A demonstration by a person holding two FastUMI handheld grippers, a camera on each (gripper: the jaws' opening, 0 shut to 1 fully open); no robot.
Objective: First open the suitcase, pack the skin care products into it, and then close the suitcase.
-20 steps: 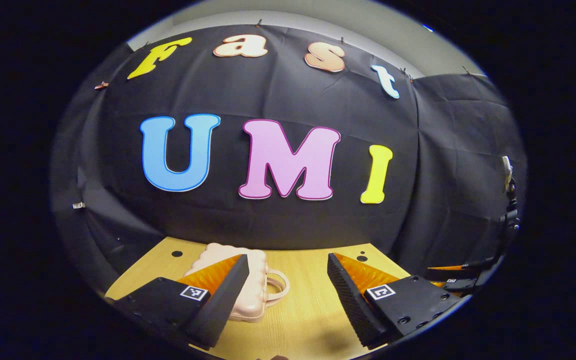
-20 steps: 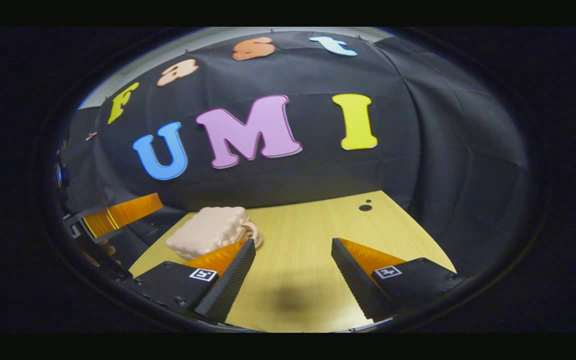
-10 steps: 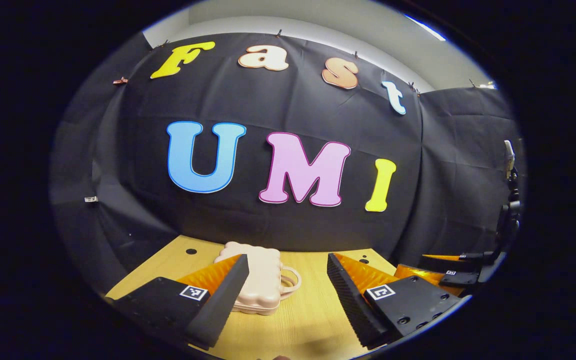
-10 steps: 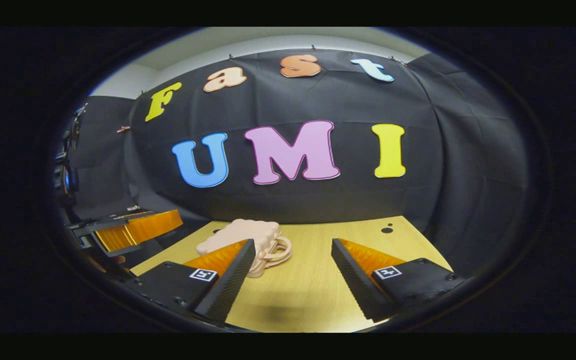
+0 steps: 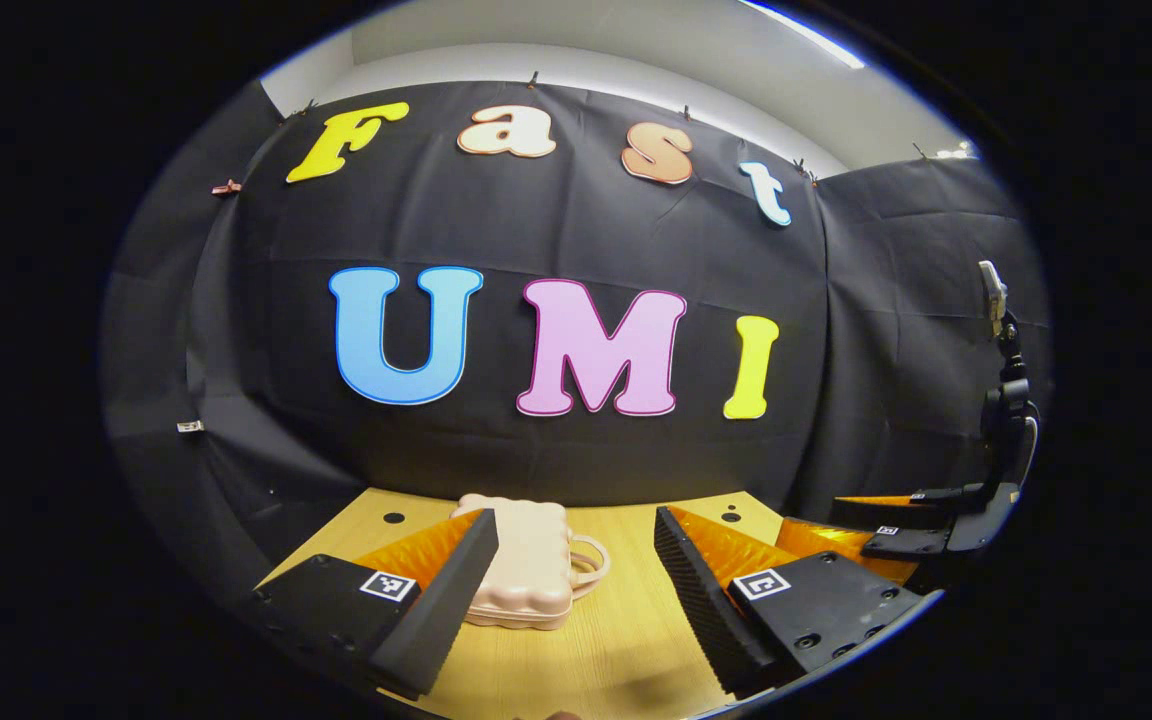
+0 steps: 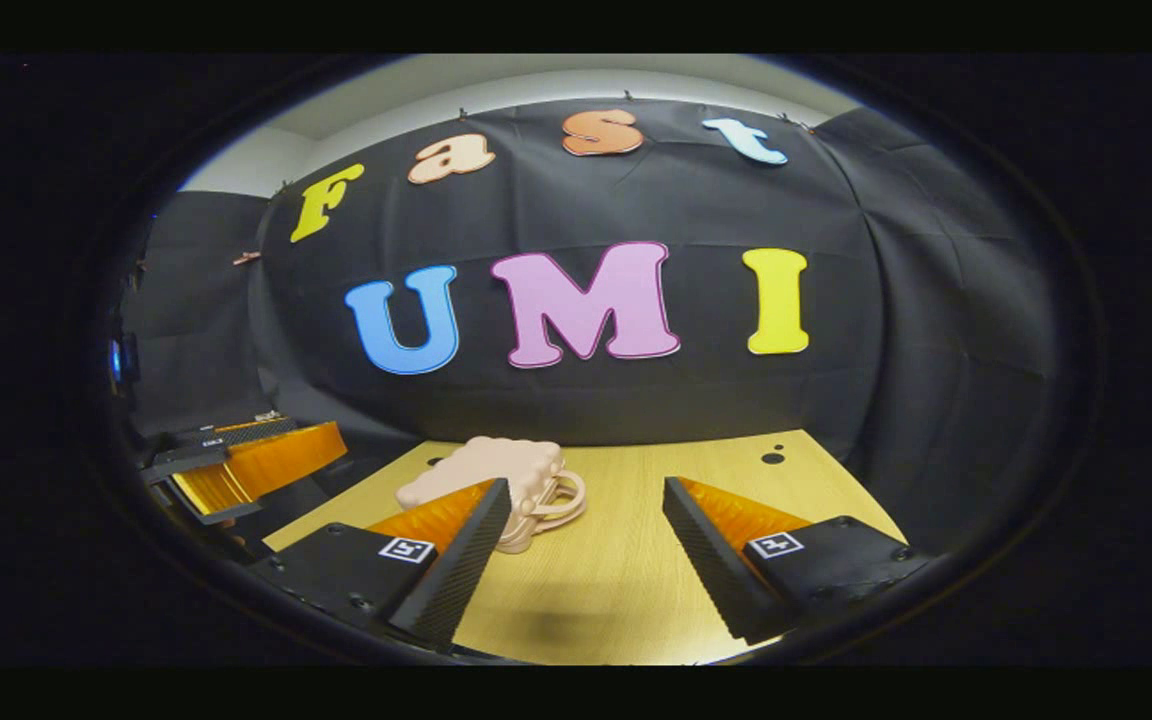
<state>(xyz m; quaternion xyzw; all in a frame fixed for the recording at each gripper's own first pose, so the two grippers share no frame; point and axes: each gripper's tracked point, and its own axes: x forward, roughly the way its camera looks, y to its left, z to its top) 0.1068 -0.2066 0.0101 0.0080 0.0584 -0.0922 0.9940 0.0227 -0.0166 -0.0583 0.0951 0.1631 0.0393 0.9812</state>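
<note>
Suitcase (image 5: 526, 560) closed, flat on table (image 5: 626, 640); left tool (image 5: 576, 530) and right tool (image 6: 586, 495) both spread wide, holding nothing

Dim booth, sharp focus, fisheye-bent edges.

Two forward-looking fisheye views, each riding low over a wooden table (image 5: 626, 640) and facing the black cloth wall (image 5: 536, 230) at its far edge. The left gripper view looks out between the left gripper (image 5: 576, 570) fingers, spread apart at the bottom. The right gripper view looks out the same way from the right gripper (image 6: 586, 535), set further toward the table's right side. Both views share the pale pink suitcase (image 5: 526, 570) lying closed near the far edge, close ahead. Each camera also catches the other gripper at its side.
</note>
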